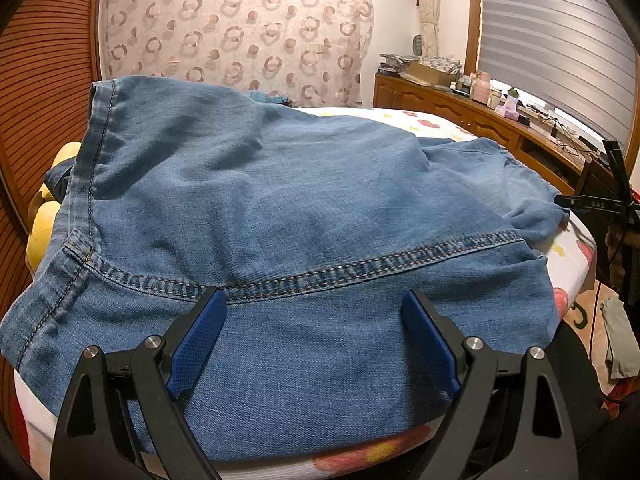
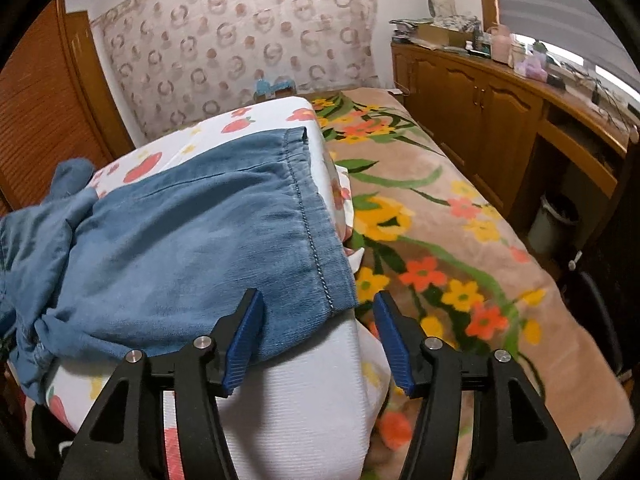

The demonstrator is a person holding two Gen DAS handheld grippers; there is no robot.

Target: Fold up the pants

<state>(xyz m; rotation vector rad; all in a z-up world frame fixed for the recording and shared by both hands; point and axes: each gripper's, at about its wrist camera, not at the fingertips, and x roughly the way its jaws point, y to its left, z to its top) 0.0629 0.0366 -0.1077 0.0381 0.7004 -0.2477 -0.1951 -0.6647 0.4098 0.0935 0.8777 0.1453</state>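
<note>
Blue denim pants [image 1: 280, 208] lie spread over a white pad with a strawberry print [image 1: 572, 256]. In the left wrist view a thick stitched seam [image 1: 360, 264] crosses the cloth just past my left gripper [image 1: 314, 300], which is open above the denim with nothing between its blue pads. In the right wrist view a pant leg [image 2: 192, 240] ends at a stitched hem [image 2: 316, 240] near the pad's right edge [image 2: 300, 380]. My right gripper [image 2: 318, 300] is open around the hem's near corner, holding nothing.
A floral blanket [image 2: 460, 260] covers the bed to the right of the pad. A wooden cabinet with clutter [image 2: 500, 92] runs along the right wall. A yellow soft object [image 1: 44, 220] sits left of the pants. A patterned curtain [image 1: 240, 32] hangs behind.
</note>
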